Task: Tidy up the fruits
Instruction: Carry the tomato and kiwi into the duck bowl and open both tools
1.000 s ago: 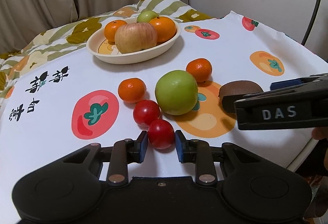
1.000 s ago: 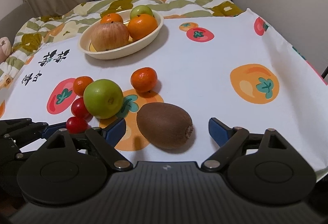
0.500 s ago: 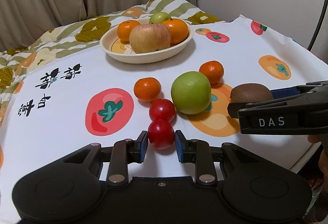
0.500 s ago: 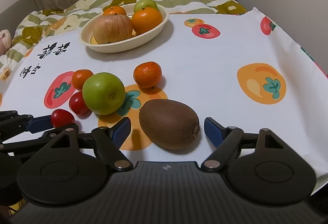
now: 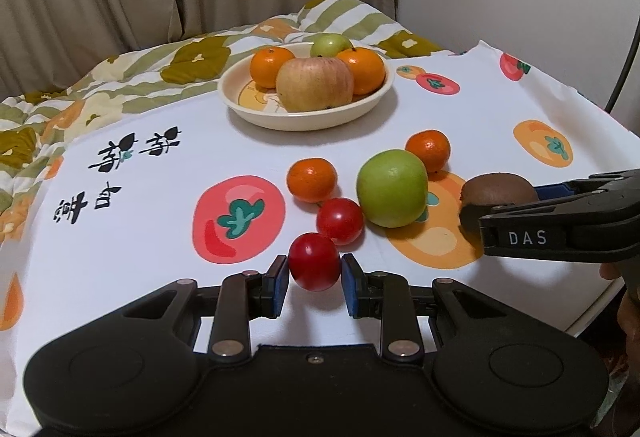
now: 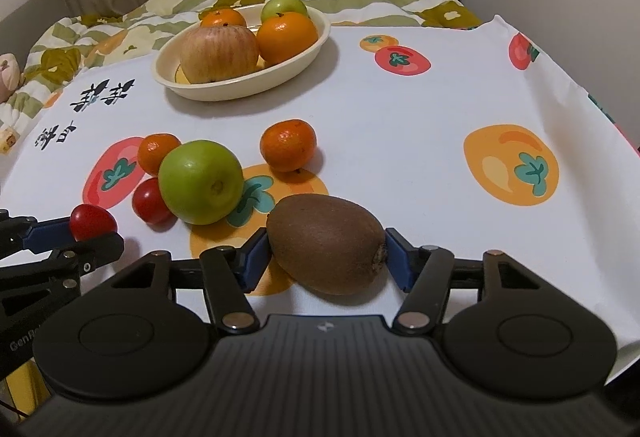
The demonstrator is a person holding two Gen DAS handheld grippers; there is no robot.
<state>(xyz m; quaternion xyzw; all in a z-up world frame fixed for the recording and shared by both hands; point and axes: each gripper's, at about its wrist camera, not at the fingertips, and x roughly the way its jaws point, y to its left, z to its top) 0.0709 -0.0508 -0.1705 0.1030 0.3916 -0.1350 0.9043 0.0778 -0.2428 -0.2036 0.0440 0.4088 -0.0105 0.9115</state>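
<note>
Red tomato (image 5: 315,266) sat clamped in the left claw (image 5: 314,281), and the right claw (image 6: 326,257) pinched the kiwi (image 6: 325,243), both nearer than the green apple (image 6: 201,187), presumably bound for the bowl (image 5: 280,119) beyond it.

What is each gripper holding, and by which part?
The left gripper grips a small round red tomato across its sides. The right gripper grips the brown fuzzy kiwi by its two ends.
</note>
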